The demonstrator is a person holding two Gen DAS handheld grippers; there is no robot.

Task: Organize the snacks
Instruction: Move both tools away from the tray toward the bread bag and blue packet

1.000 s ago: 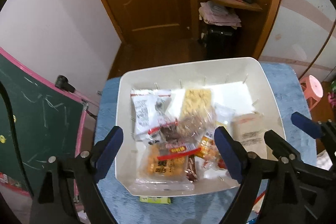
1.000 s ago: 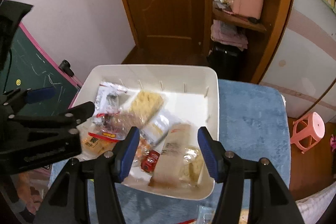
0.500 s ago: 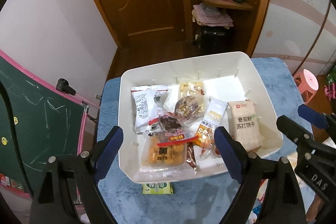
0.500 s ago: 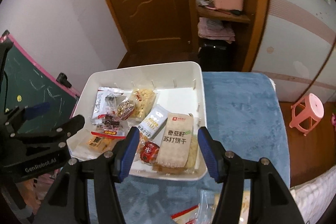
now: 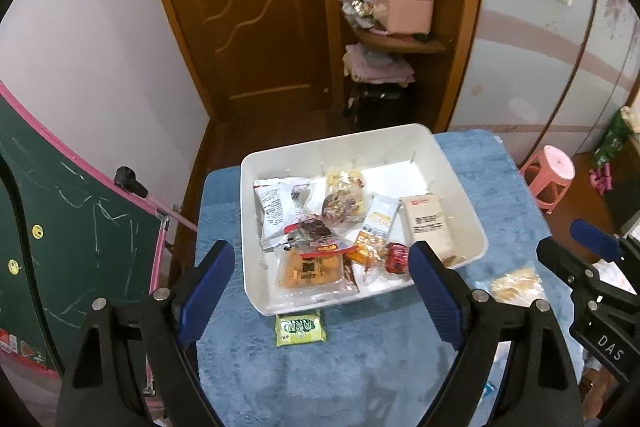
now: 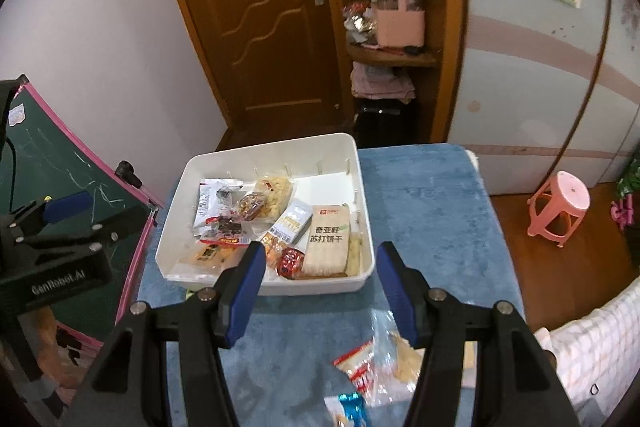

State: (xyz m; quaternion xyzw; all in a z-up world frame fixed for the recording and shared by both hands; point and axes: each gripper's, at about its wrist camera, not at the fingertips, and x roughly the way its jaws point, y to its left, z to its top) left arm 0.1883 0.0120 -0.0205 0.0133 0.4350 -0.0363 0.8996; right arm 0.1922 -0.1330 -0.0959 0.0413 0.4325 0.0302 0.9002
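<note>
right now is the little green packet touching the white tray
Apart. The left wrist view shows a strip of blue cloth between the green packet and the near wall of the white tray.

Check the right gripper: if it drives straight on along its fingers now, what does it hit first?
Probably the near rim of the white plastic tray, which sits midway between the open, empty right gripper fingers. Just beyond lie a red foil snack and a beige cracker pack. Depth is uncertain; it could land on the blue cloth short of the tray.

Home room — wooden door [image 5: 256, 11], cluttered shelf [image 5: 400, 41], chalkboard [image 5: 72, 227].
</note>
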